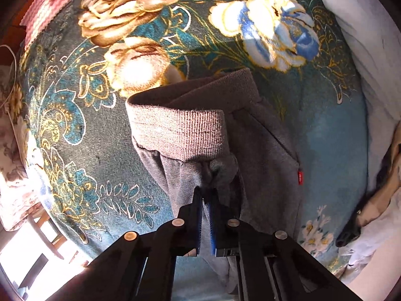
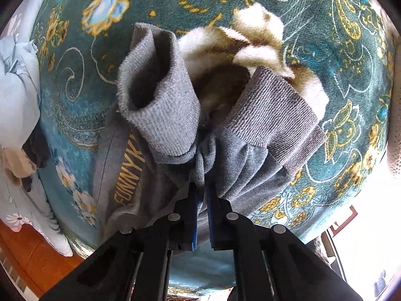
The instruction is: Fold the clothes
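Observation:
Grey sweatpants point(image 1: 263, 155) with ribbed cuffs lie on a teal floral blanket point(image 1: 87, 130). In the left wrist view my left gripper point(image 1: 206, 192) is shut on bunched grey fabric just below a ribbed cuff point(image 1: 180, 135); a small red tag point(image 1: 299, 177) shows on the pants to the right. In the right wrist view my right gripper point(image 2: 202, 186) is shut on gathered fabric of the sweatpants point(image 2: 240, 165) where two ribbed cuffs point(image 2: 160, 95) meet, one standing up open at the left, the other slanting right. Yellow lettering point(image 2: 131, 168) runs along the leg at the left.
The blanket point(image 2: 338, 75) covers a bed. Pale blue bedding point(image 1: 371, 50) lies along the right edge in the left view, pale blue cloth point(image 2: 17, 95) at the left in the right view. A pink cloth point(image 1: 50, 2) sits far left. A wooden floor point(image 2: 30, 255) and a wooden stool point(image 1: 47, 235) are beyond the bed's edge.

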`<action>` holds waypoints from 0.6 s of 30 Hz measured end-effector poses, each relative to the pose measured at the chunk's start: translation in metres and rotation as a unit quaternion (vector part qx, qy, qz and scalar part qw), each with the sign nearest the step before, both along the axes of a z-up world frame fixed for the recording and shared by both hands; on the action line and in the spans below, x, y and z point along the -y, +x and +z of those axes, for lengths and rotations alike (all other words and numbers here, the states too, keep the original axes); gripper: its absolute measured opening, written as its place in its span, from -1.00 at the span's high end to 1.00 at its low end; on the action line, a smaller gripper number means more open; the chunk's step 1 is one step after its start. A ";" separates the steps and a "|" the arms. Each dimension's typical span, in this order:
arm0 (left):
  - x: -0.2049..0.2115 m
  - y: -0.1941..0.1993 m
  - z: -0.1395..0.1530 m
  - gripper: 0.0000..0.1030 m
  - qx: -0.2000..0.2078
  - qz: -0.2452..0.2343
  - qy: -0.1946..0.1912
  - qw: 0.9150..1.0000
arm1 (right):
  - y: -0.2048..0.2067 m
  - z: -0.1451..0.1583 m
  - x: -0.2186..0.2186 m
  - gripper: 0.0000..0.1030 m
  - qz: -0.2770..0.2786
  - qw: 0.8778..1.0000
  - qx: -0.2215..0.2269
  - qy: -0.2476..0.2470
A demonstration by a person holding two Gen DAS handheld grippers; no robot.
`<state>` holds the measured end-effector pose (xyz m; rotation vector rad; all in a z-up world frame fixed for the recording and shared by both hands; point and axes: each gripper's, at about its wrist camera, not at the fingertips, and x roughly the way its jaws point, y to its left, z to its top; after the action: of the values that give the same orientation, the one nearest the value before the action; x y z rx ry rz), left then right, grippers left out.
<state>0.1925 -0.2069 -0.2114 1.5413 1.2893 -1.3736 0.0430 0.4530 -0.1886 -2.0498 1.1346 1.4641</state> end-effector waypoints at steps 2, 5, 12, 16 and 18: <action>0.004 0.011 0.017 0.91 -0.020 0.008 -0.006 1.000 | -0.001 0.018 -0.006 0.96 0.012 1.000 -0.028 0.008; 0.010 0.035 0.049 0.97 -0.063 0.022 -0.019 0.998 | -0.003 0.040 -0.016 0.97 0.022 0.997 -0.070 0.005; 0.041 0.075 0.067 0.99 -0.074 0.059 -0.041 0.995 | 0.019 0.047 -0.038 0.81 -0.003 0.996 -0.088 0.002; 0.036 0.088 0.062 0.99 -0.072 0.063 -0.031 0.995 | 0.038 0.022 -0.036 0.21 -0.013 0.998 -0.058 -0.006; 0.033 0.094 0.059 0.99 -0.071 0.066 -0.026 0.995 | 0.041 0.012 -0.034 0.21 -0.021 0.998 -0.051 -0.003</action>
<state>0.2865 -0.2396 -0.1521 1.3203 1.4029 -1.4408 0.0840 0.4866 -0.1770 -1.9635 1.2146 1.5623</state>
